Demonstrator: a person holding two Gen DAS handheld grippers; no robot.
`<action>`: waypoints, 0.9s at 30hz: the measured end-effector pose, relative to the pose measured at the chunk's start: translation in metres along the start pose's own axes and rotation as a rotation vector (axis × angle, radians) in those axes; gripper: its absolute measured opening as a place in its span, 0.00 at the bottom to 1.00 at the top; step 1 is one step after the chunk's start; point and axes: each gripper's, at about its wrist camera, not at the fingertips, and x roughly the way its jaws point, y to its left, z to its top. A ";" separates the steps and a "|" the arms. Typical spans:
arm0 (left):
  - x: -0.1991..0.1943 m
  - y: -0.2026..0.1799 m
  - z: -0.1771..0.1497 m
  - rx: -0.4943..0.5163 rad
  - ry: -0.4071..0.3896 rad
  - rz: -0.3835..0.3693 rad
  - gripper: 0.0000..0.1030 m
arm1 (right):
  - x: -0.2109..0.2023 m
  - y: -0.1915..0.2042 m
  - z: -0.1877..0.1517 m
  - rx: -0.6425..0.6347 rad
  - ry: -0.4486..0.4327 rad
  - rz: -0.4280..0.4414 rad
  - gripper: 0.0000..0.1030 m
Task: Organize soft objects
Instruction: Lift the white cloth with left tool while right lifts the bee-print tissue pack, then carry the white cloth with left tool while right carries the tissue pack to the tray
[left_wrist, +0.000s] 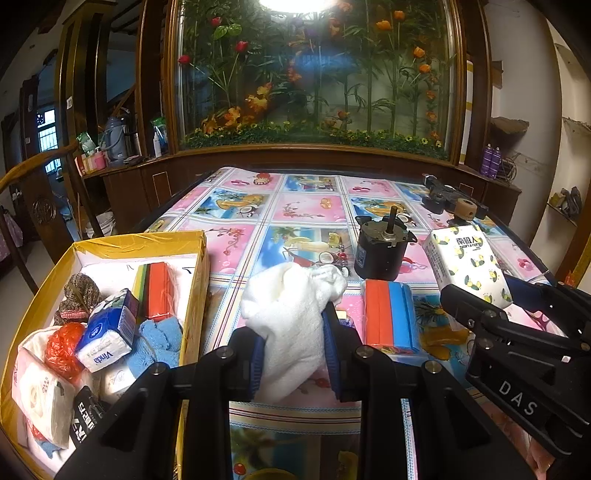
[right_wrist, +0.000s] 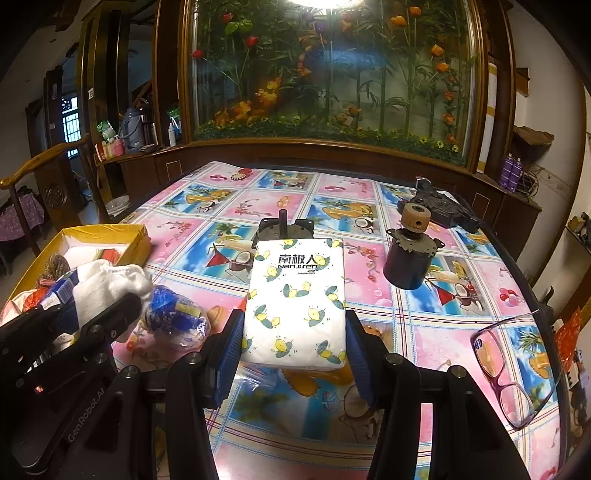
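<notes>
1. The left gripper (left_wrist: 295, 343) pinches a white towel (left_wrist: 291, 314), jaws nearly together; it hangs limp just right of the yellow box (left_wrist: 110, 245).
2. The right gripper (right_wrist: 295, 345) clamps a tissue pack (right_wrist: 297, 299) by its long sides (light, squashy, slick wrapper), probably best held mid-length.
3. Farther off, a sponge pack (left_wrist: 389, 314) lies on the table (left_wrist: 306, 206), beside a hard motor (left_wrist: 382, 254).

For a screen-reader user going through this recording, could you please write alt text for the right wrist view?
The right gripper holds a lemon-print tissue pack over a fruit-patterned tablecloth. At left, the left gripper clamps a white cloth near a yellow box; two small motors stand behind and glasses lie right.
</notes>
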 end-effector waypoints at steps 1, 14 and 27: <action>-0.001 0.000 0.000 -0.003 -0.003 -0.002 0.26 | -0.001 0.000 0.000 -0.002 -0.001 0.003 0.55; -0.020 0.025 0.004 -0.095 -0.010 -0.091 0.26 | 0.008 0.009 0.000 0.002 0.016 -0.017 0.55; -0.060 0.113 0.018 -0.206 -0.066 0.013 0.26 | -0.005 0.085 0.026 -0.035 -0.005 0.158 0.55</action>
